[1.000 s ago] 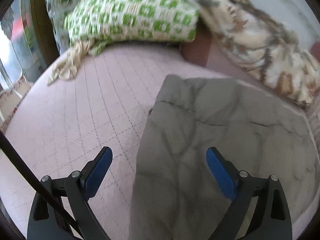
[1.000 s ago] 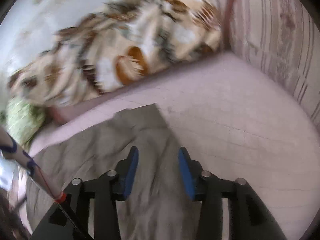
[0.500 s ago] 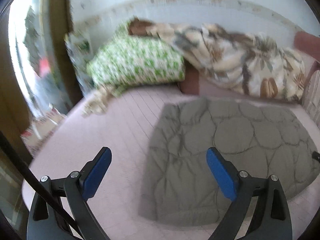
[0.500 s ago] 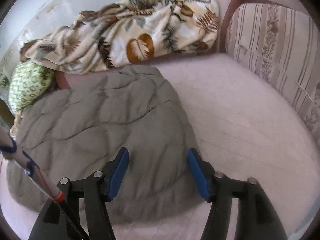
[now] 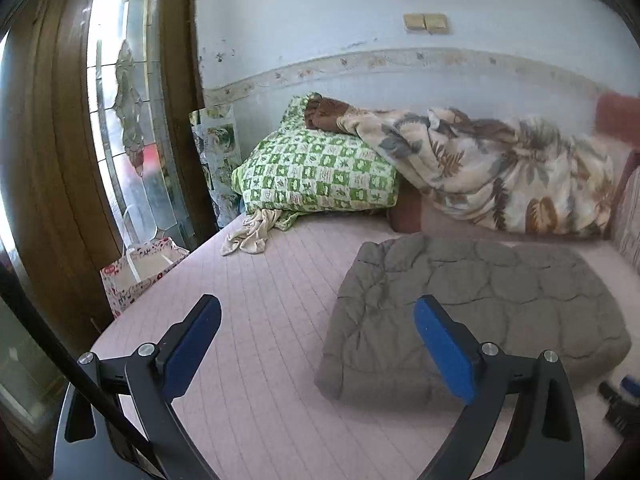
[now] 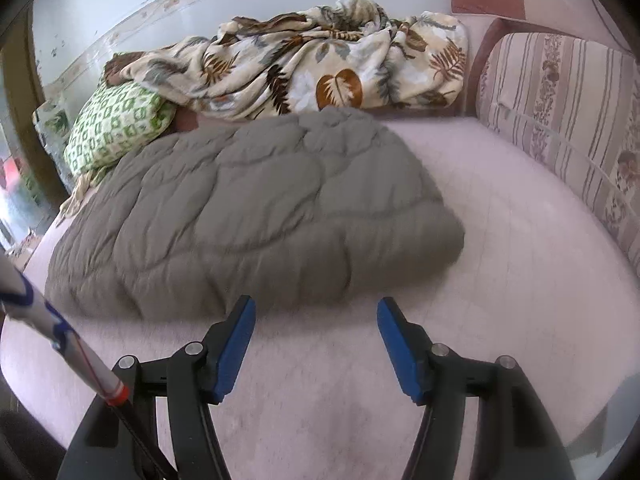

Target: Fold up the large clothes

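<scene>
A grey quilted garment lies folded flat on the pink bed, and it fills the middle of the right wrist view. My left gripper hovers open near the garment's left front corner, with nothing between its blue pads. My right gripper hangs just short of the garment's near edge. Its jaws are opening, with only bare bed between them. A dark bit of the right gripper shows at the left wrist view's right edge.
A green checked pillow and a leaf-print blanket lie along the back wall. A striped cushion bounds the bed on the right. A cream cloth lies by the pillow. A glass door and a floral box stand left.
Both grippers have drawn back from the grey garment, so more of the bed and room shows. The right gripper's jaws have spread wider and left the cloth.
</scene>
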